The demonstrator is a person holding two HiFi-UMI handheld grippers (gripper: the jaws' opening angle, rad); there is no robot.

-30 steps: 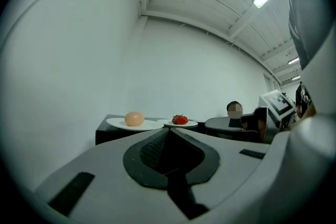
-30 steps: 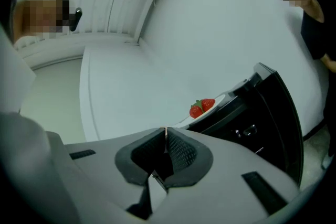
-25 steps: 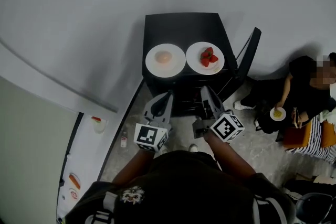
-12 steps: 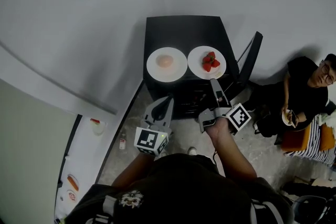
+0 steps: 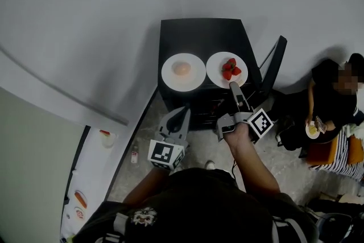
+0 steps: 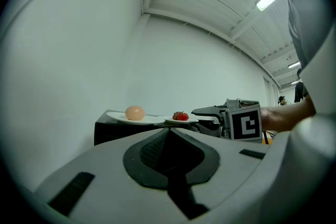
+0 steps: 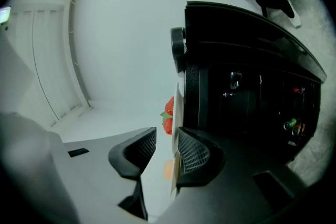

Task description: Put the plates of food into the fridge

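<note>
One black fridge [image 5: 199, 37] stands far, with two white plates on top. Of the two tools, the right tool [image 7: 167, 139], rolled sideways, has just been opening its jaws; the strawberry plate [image 5: 215, 68] has its near rim between them, unclamped. The left tool [image 6: 169, 131], closed and empty, hangs nearer, to the left. The egg plate [image 5: 169, 74] lies left of the strawberry plate.

The right gripper [image 5: 233, 87], a second ago drawn back beside the left gripper [image 5: 183, 111], has reached out to the near rim of the strawberry plate [image 5: 216, 70]. It has rolled onto its side, its marker cube now facing outward. Its jaws, closed a second ago, have just been opening and now stand apart with the plate's rim between them, not clamped on it.
</note>
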